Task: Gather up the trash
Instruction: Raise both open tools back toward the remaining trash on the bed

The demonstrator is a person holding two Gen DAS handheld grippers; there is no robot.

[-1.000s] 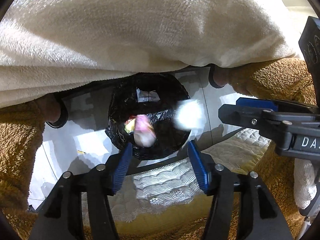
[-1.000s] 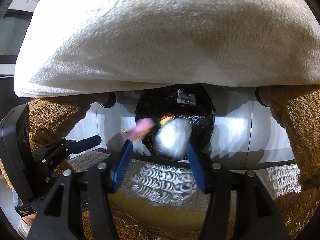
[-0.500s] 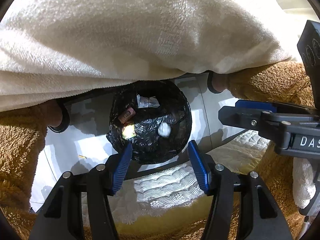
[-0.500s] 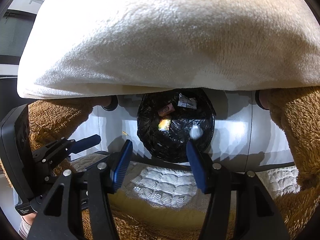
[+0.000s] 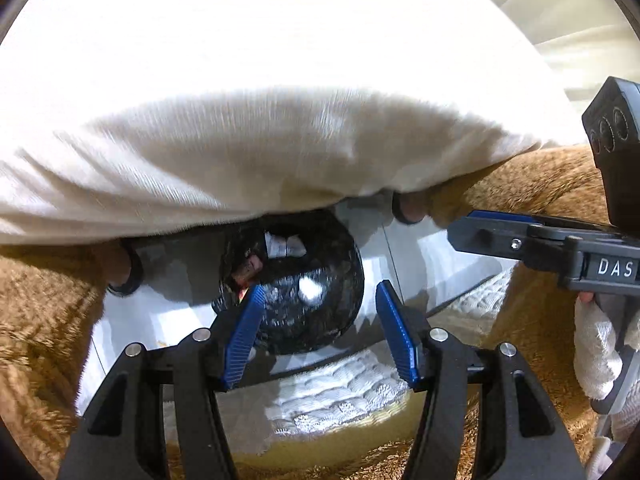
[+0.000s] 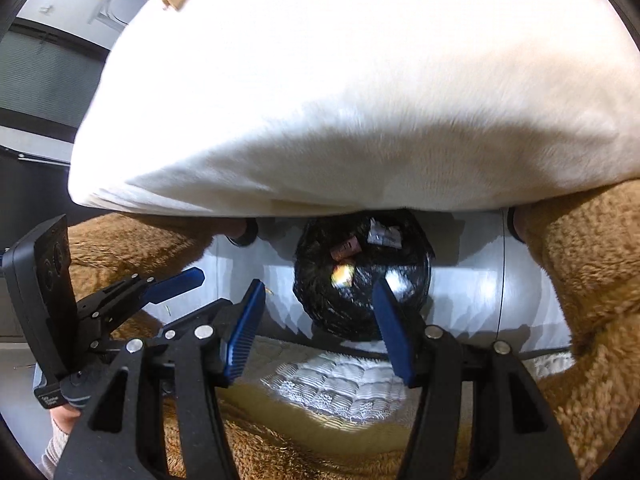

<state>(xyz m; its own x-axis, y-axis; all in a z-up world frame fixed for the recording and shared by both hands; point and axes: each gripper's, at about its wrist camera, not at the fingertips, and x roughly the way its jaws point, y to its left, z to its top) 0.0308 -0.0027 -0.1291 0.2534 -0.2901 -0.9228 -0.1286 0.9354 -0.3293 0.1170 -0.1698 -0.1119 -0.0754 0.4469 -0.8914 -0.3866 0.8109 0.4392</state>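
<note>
Bin with black liner (image 5: 312, 312): on the white floor, holding wrappers and a white wad (image 5: 310, 290), apparently tissue. Left gripper (image 5: 320, 332) and right gripper (image 6: 316, 326): part-open, empty. Advice: confirm nothing missed, then lift clear.

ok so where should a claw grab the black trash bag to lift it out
Best guess: pinch the crinkled rim of the black trash bag from straight above. Its mouth faces up and lies open, so the loose film at the edge bunches easily. The trash sits in the middle, and the cream blanket overhangs the far rim, so take the near side.
</note>
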